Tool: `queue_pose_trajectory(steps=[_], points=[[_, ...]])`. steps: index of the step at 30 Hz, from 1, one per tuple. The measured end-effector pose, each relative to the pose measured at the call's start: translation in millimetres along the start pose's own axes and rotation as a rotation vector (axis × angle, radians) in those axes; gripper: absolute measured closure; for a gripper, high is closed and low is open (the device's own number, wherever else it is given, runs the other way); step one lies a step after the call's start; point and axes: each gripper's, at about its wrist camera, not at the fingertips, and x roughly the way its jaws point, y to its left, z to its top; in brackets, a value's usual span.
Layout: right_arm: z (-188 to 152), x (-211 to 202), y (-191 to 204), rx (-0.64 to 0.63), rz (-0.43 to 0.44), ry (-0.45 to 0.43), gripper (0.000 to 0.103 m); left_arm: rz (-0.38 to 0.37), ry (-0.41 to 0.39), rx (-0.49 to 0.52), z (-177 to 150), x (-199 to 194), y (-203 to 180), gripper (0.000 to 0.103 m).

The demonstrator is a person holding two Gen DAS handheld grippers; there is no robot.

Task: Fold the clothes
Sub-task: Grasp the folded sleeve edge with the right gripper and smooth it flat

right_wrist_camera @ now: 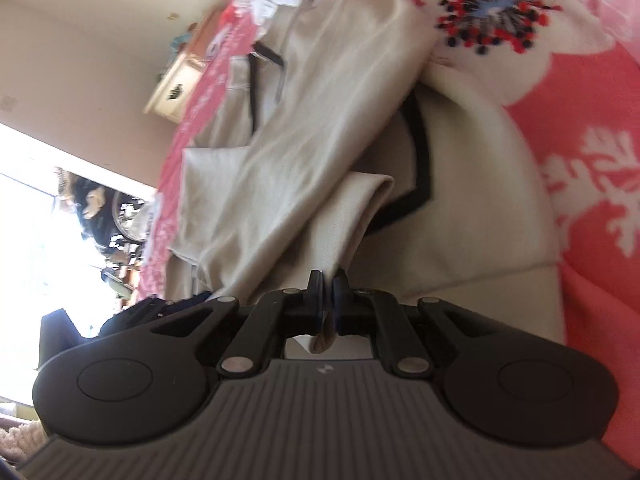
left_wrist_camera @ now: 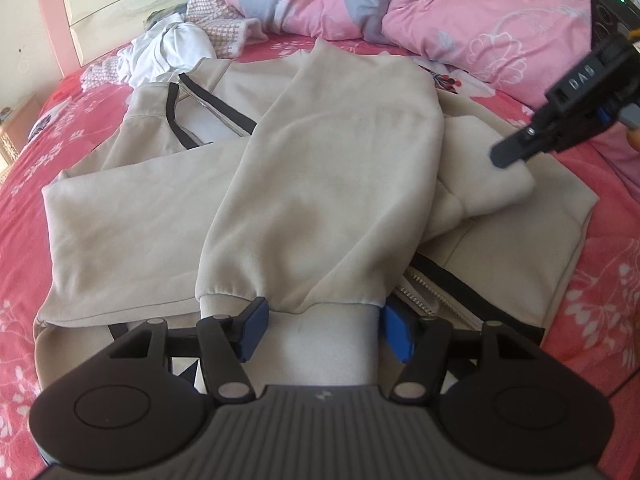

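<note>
A beige zip jacket with black trim lies spread on the pink floral bed. One sleeve is folded across its body toward me. Its ribbed cuff fills the gap between the blue pads of my left gripper, which grips it wide. My right gripper comes in from the right, shut on the pale end of the other sleeve. In the right wrist view that sleeve runs into the closed right gripper, with a bit of cuff poking out behind the pads.
A rumpled pink and grey quilt lies at the far side of the bed. White clothes and a knitted piece are piled by the pink headboard. The pink floral sheet surrounds the jacket.
</note>
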Motion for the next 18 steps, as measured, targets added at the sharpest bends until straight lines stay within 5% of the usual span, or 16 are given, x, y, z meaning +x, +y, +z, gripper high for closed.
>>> queue_pose_trajectory(steps=[7,11,15,18], points=[[-6,-8,-6,0.019,-0.026,0.015,0.1,-0.001,-0.002,-0.012,-2,-3,3,0.04],[-10,-2,-29,0.139,-0.027,0.035,0.1,0.0,-0.002,-0.013,-2,-4,4,0.04],[-7,-15,-10,0.057,-0.03,0.011,0.1,-0.008,0.001,-0.021,-3,-5,6,0.039],[-10,-2,-13,0.002,-0.099,0.072,0.097,-0.007,0.01,-0.009,-4,-4,6,0.039]])
